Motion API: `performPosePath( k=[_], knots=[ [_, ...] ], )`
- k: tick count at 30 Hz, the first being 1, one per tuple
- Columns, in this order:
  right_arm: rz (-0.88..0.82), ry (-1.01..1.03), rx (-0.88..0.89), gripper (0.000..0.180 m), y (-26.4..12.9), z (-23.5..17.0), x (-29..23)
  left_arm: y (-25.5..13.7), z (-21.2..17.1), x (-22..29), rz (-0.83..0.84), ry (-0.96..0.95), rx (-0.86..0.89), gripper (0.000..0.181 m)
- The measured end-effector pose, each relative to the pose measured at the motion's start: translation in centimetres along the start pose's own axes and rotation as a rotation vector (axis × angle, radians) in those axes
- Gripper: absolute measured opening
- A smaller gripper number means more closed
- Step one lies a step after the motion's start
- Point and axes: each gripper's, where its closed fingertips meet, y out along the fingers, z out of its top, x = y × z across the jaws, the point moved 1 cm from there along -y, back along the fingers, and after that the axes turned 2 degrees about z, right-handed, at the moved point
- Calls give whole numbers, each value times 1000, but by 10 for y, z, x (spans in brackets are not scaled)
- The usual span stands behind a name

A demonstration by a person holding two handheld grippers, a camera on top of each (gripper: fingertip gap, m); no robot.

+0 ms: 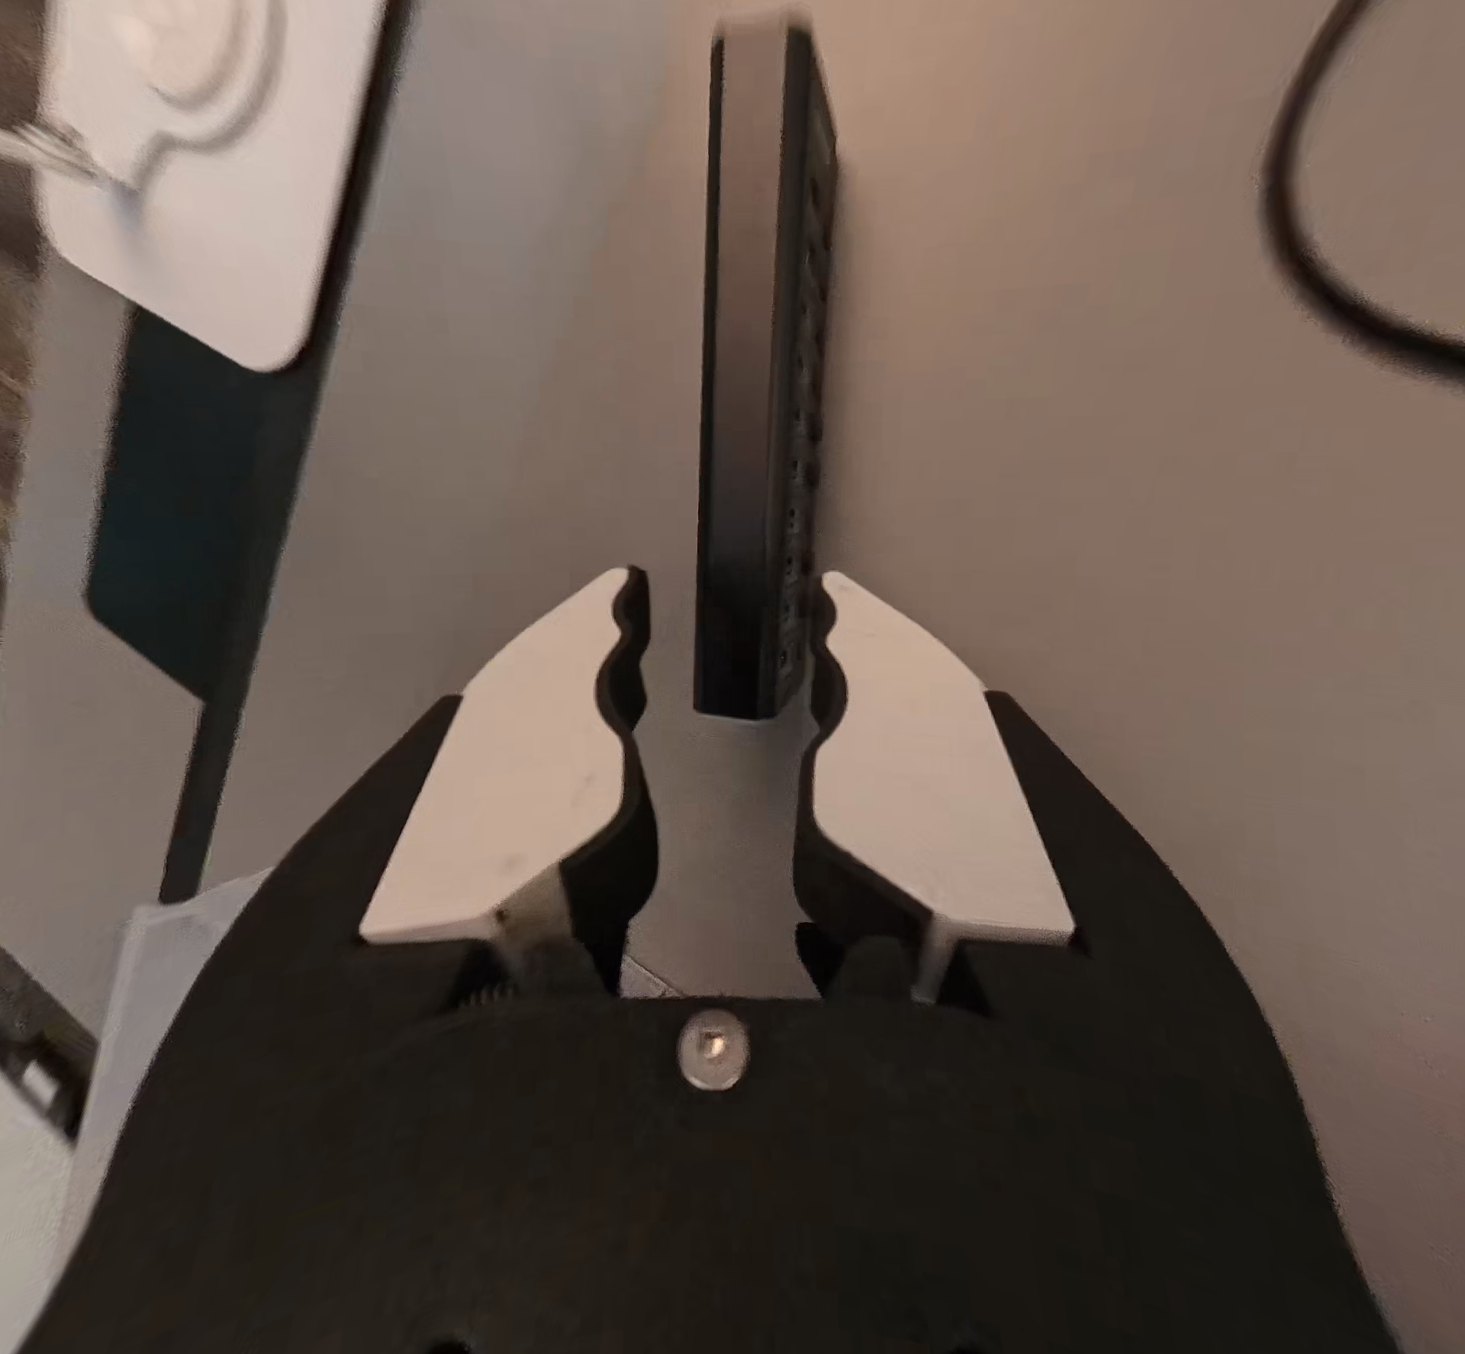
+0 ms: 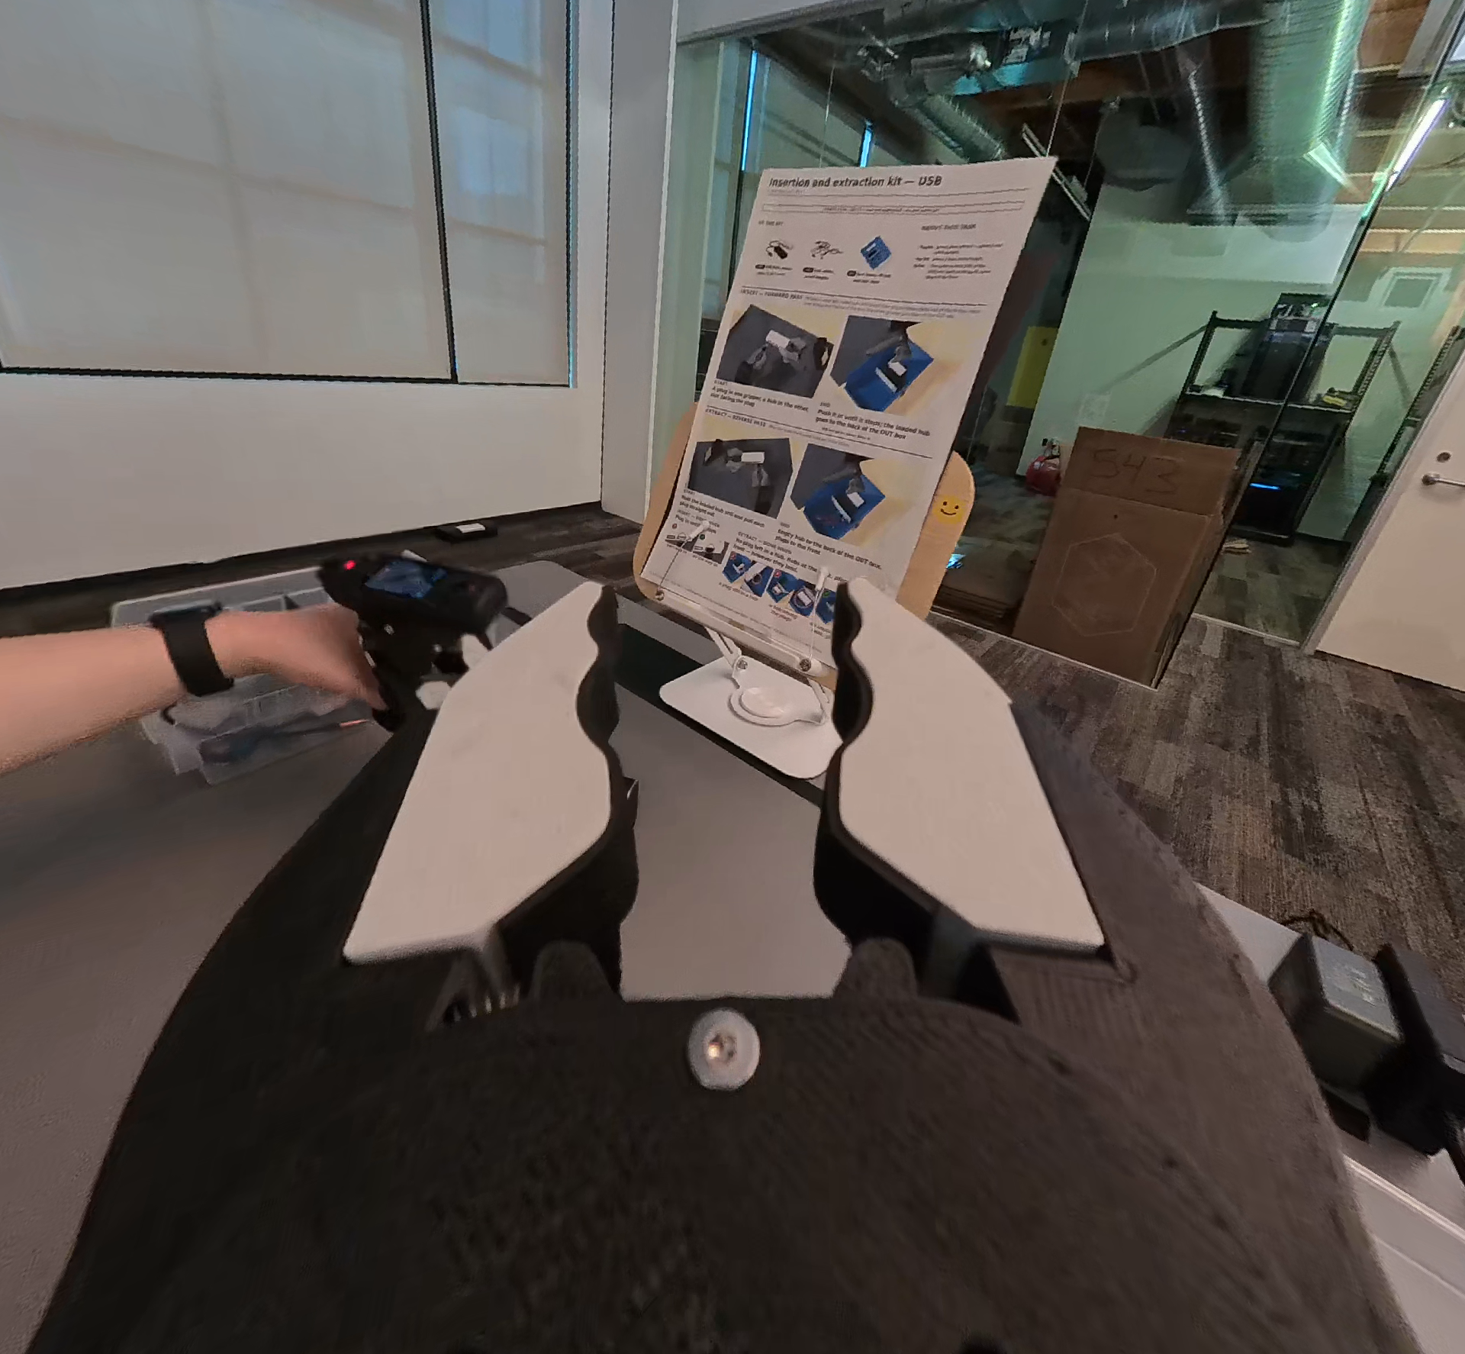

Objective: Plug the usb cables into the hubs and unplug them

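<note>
Hub first: in your left wrist view it stands on its long edge on the grey table, its near end between the tips of your left gripper, whose jaws stand narrowly apart around it, not visibly clamped. A loose black cable lies well apart; nothing is plugged in yet.

In your right wrist view, your right gripper is wide and empty, raised toward an instruction sheet. Every insertion remains.

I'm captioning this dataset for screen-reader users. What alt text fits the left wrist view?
The open left gripper straddles the near end of a dark USB hub lying on a grey table, jaws not yet touching it; a black cable loops at right.
</note>
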Motion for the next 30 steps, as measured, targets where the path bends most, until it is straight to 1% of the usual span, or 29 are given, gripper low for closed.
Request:
performPosePath(
  k=[2,4,6,7,8,9,10,12,13,16,18,21,23,24,25,26,27,28,30],
  knots=[
    [11,0,-11,52,3,-3,-1,-37,14,1,3,-21,133,47],
    [9,1,-23,52,5,-5,-1,-84,18,-9,39,-51,266,51],
    [5,5,-31,52,6,-8,1,-125,1,-27,73,-110,332,53],
    [5,7,-32,52,7,-8,1,-137,-18,-38,90,-142,311,54],
    [4,7,-31,52,7,-8,1,-143,-44,-49,110,-165,248,53],
    [4,7,-28,52,7,-7,1,-144,-72,-55,110,-184,169,52],
    [5,9,-23,52,7,-7,1,-143,-99,-55,72,-215,102,51],
    [13,18,-16,52,9,-6,-1,-138,-143,-50,-2,-342,14,49],
    [16,22,-13,52,10,-6,-1,-134,-162,-48,-12,-411,-26,49],
    [21,24,-22,52,14,-8,-4,-123,-203,-37,-24,-568,-88,36],
    [23,13,-45,52,19,-12,-5,-113,-221,-28,-43,-653,-126,38],
    [24,-1,-80,52,24,-19,-8,-102,-246,-17,-53,-722,-212,37],
    [26,-7,-98,52,27,-22,-10,-97,-259,-11,-55,-733,-276,35],
    [27,-12,-104,52,28,-23,-11,-95,-264,-4,-81,-737,-305,33],
    [29,-18,-109,52,28,-24,-12,-93,-269,3,-107,-745,-344,34],
    [31,-25,-114,52,29,-25,-12,-90,-274,8,-124,-748,-384,39],
    [28,-33,-116,52,29,-25,-12,-87,-278,11,-130,-739,-415,38],
    [20,-41,-113,52,29,-24,-12,-85,-281,14,-133,-724,-440,34],
    [5,-51,-105,52,29,-23,-10,-83,-281,15,-140,-697,-458,20]
  ],
)
